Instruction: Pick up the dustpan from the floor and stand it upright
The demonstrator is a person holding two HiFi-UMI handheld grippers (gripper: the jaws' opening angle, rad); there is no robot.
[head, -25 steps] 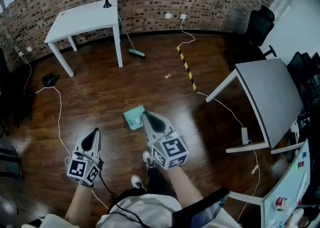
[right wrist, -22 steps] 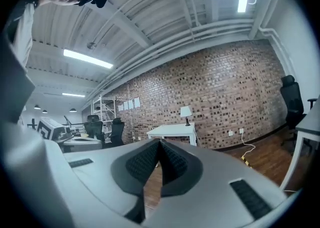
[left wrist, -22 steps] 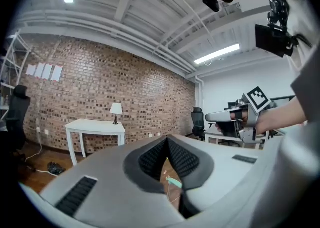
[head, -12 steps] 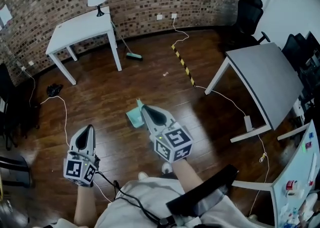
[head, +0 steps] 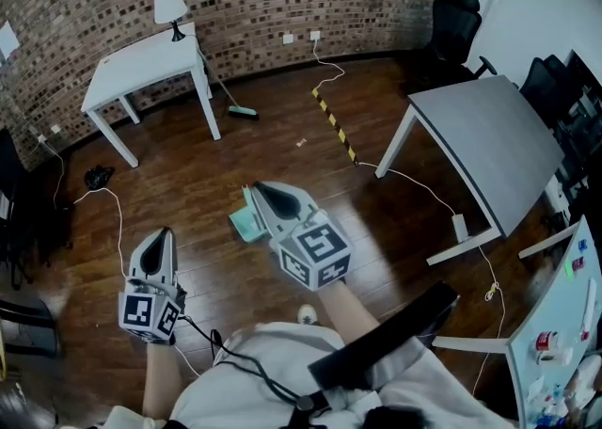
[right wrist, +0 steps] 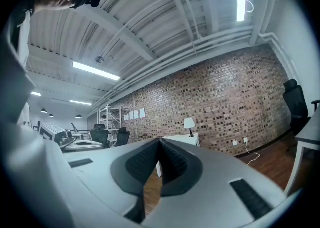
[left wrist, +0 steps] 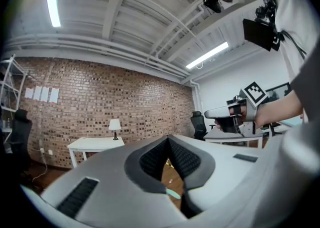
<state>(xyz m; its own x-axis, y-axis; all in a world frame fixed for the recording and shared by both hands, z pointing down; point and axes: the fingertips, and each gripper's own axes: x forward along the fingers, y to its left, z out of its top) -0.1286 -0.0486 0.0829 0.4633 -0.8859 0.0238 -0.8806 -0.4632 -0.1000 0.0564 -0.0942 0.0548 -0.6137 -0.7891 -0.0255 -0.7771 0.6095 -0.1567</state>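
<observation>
The teal dustpan (head: pixel 243 223) lies flat on the dark wood floor in the head view, its right part hidden behind my right gripper (head: pixel 259 188). That gripper is held level above the floor, shut, with nothing between its jaws. My left gripper (head: pixel 161 234) hangs lower left of the pan, apart from it, also shut and empty. In the left gripper view a sliver of the teal dustpan (left wrist: pixel 172 192) shows through the gap under the closed tips, and the right gripper (left wrist: pixel 225 114) is in view at the right.
A white table (head: pixel 141 60) with a lamp (head: pixel 171 8) stands at the brick wall, a broom (head: pixel 240 109) leaning beside it. A grey table (head: pixel 489 145) is at the right, a black chair (head: pixel 451 27) behind it. Striped tape (head: pixel 334 124) and cables (head: pixel 414 187) cross the floor.
Both grippers have risen toward the head camera, still shut. The right one now overlaps more of the dustpan, which stays flat on the floor.
</observation>
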